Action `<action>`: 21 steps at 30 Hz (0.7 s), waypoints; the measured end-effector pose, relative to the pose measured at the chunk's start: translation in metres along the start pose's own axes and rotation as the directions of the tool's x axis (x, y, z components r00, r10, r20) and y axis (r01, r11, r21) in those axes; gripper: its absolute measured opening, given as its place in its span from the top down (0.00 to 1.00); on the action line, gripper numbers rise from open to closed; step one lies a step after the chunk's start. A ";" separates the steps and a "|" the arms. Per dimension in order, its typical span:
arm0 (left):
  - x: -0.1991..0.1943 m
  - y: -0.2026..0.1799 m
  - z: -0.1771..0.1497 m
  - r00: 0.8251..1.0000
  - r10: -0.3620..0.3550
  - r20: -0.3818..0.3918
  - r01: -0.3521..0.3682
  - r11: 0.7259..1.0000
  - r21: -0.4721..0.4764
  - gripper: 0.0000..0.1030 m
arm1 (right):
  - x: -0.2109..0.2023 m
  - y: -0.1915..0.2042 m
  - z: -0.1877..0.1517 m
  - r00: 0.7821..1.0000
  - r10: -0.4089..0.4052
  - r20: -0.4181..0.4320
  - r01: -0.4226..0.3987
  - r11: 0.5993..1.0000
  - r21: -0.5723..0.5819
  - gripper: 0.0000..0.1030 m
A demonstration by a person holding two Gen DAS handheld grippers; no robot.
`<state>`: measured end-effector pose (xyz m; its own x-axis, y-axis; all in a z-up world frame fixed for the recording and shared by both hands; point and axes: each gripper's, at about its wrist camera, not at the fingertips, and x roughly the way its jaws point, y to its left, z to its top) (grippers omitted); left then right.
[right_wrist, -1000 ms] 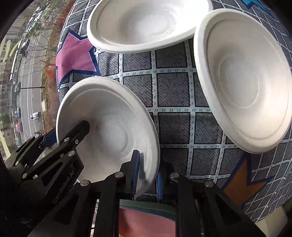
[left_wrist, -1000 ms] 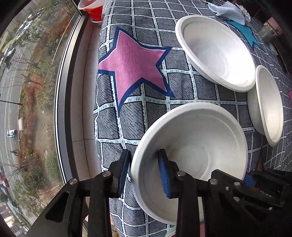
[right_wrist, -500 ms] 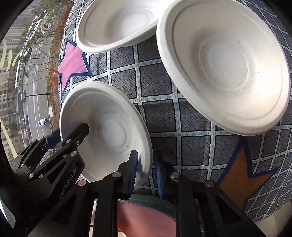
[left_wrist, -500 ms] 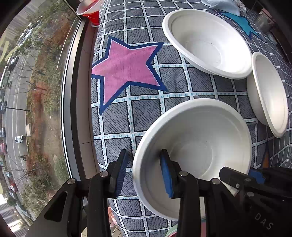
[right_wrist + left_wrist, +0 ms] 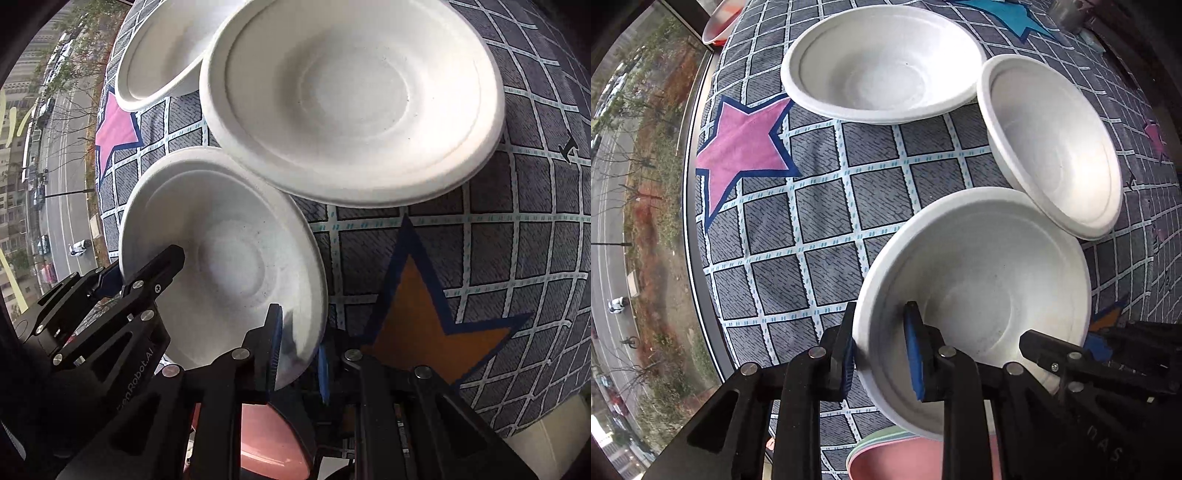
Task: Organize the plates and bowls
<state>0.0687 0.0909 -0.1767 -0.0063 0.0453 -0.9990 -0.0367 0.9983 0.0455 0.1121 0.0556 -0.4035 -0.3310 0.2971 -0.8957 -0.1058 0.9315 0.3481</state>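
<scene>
A white bowl (image 5: pixel 979 295) (image 5: pixel 229 258) hangs just over the star-patterned tablecloth (image 5: pixel 812 206), held by both grippers. My left gripper (image 5: pixel 881 350) has its jaws closing on the bowl's left rim, blue pads pressing either side of the wall. My right gripper (image 5: pixel 299 354) is shut on the opposite rim; it also shows at the bowl's right edge (image 5: pixel 1089 347). The left gripper (image 5: pixel 147 266) appears across the bowl in the right wrist view. A second white bowl (image 5: pixel 1049 140) (image 5: pixel 351 99) lies right beyond the held one, rims almost meeting. A third, wider bowl (image 5: pixel 882 62) (image 5: pixel 162 55) sits further back.
A stack of pink and green plates (image 5: pixel 886 458) (image 5: pixel 273 443) lies under the grippers at the table's near edge. A red bowl (image 5: pixel 716 26) stands at the far left corner, a metal cup (image 5: pixel 1071 14) far right. A window runs along the table's left side.
Both grippers have carried the held bowl away from the window toward the second bowl, which now fills more of each view. The left jaws have narrowed onto the rim.
</scene>
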 end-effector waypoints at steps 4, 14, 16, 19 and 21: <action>-0.002 -0.023 0.001 1.000 -0.007 -0.011 0.008 1.000 0.016 0.74 | -0.009 -0.021 -0.008 1.000 -0.007 0.006 0.007 1.000 0.004 0.82; -0.007 -0.078 -0.010 0.999 0.011 -0.045 -0.010 0.999 0.035 0.74 | -0.021 -0.068 -0.033 1.000 -0.015 0.000 0.015 1.000 -0.018 0.82; -0.007 -0.089 -0.014 0.999 0.016 -0.050 -0.014 0.999 0.041 0.74 | -0.026 -0.079 -0.038 1.000 -0.016 0.000 0.016 1.000 -0.024 0.82; -0.008 -0.108 -0.020 0.998 0.022 -0.056 -0.020 0.999 0.047 0.74 | -0.033 -0.096 -0.046 1.000 -0.029 0.008 0.029 0.999 -0.039 0.82; -0.008 -0.126 -0.021 0.998 0.016 -0.062 -0.013 0.999 0.041 0.74 | -0.038 -0.107 -0.051 0.999 -0.041 0.016 0.042 0.998 -0.045 0.82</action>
<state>0.0526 -0.0360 -0.1742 -0.0688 0.0588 -0.9959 0.0046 0.9983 0.0586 0.0885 -0.0659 -0.3927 -0.3113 0.2617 -0.9136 -0.1617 0.9327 0.3223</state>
